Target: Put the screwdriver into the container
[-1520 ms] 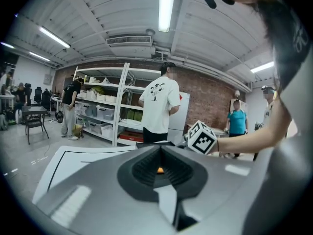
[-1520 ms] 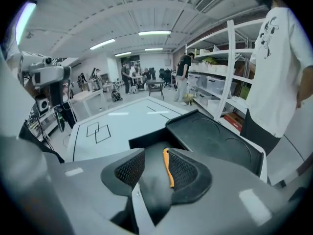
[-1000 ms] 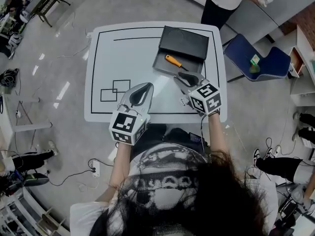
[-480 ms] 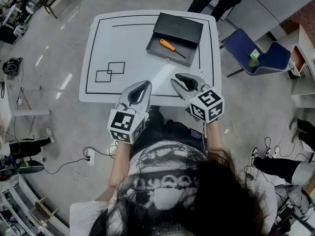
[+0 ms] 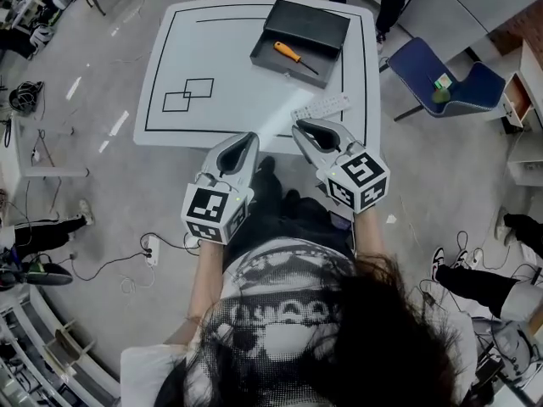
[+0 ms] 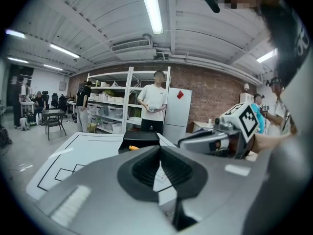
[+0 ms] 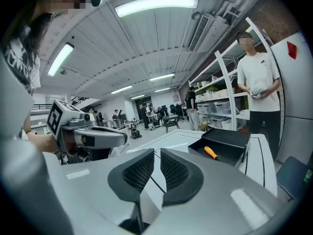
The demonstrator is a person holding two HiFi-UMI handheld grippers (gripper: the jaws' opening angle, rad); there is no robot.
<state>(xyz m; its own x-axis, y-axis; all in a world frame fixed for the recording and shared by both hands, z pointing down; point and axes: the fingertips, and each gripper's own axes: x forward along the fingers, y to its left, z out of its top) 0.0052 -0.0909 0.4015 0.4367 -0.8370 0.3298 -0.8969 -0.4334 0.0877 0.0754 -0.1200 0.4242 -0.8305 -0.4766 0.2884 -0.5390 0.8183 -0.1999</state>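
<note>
White table (image 5: 246,83): screwdriver (image 5: 297,58) lies in container (image 5: 314,25), light and stiff; I'd pinch its orange handle. Left gripper (image 5: 249,137) slightly apart, right gripper (image 5: 298,127) has just been narrowing, both empty.

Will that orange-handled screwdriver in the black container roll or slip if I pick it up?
The screwdriver looks rigid and light. Its round-looking handle may roll if nudged, though the container walls should stop it. The thin shaft is likely slippery; the handle seems safer.
</note>
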